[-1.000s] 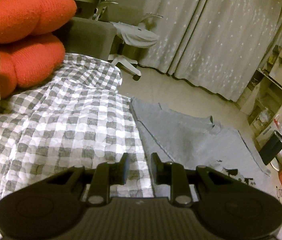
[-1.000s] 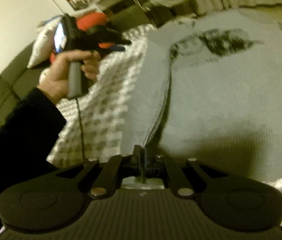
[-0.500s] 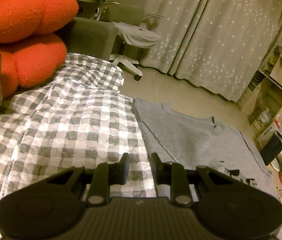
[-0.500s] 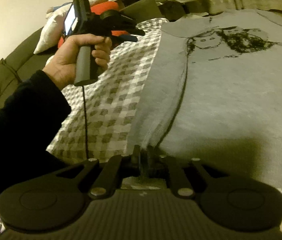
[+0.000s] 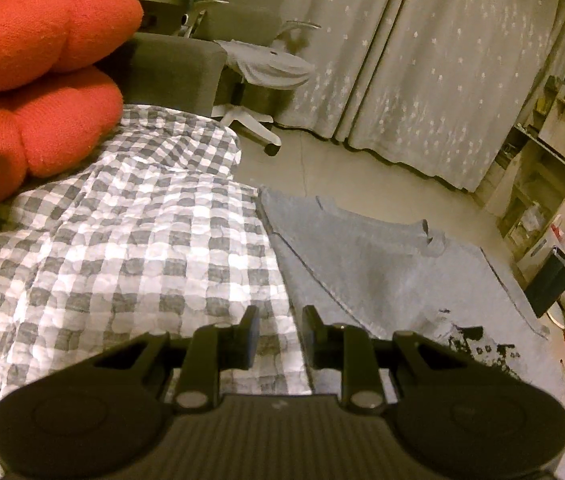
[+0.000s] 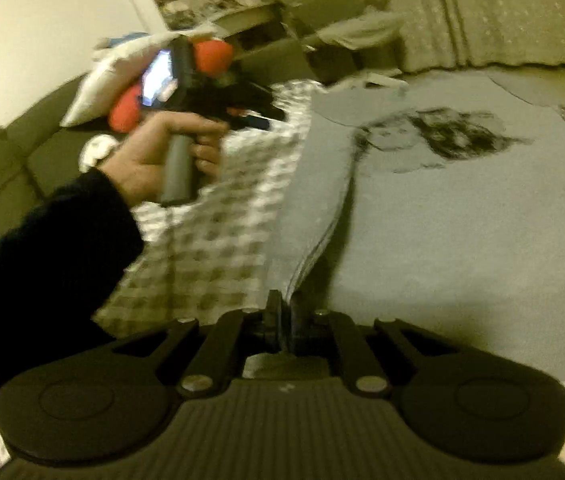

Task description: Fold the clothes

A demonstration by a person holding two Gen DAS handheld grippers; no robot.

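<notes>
We judged the step in hand to be the first side fold of the grey T-shirt (image 6: 462,216), which lay flat, print up, on the checked bedspread (image 5: 122,248), its left edge already turned over along a crease. The right gripper (image 6: 284,320) had its fingers together, clamped on the shirt's near hem at that crease. The left gripper (image 5: 278,334) hung over the boundary between bedspread and shirt, fingers slightly apart, nothing between them. Next move, in our view, called for the left gripper to pinch the far end of the fold so both could carry it across evenly.
</notes>
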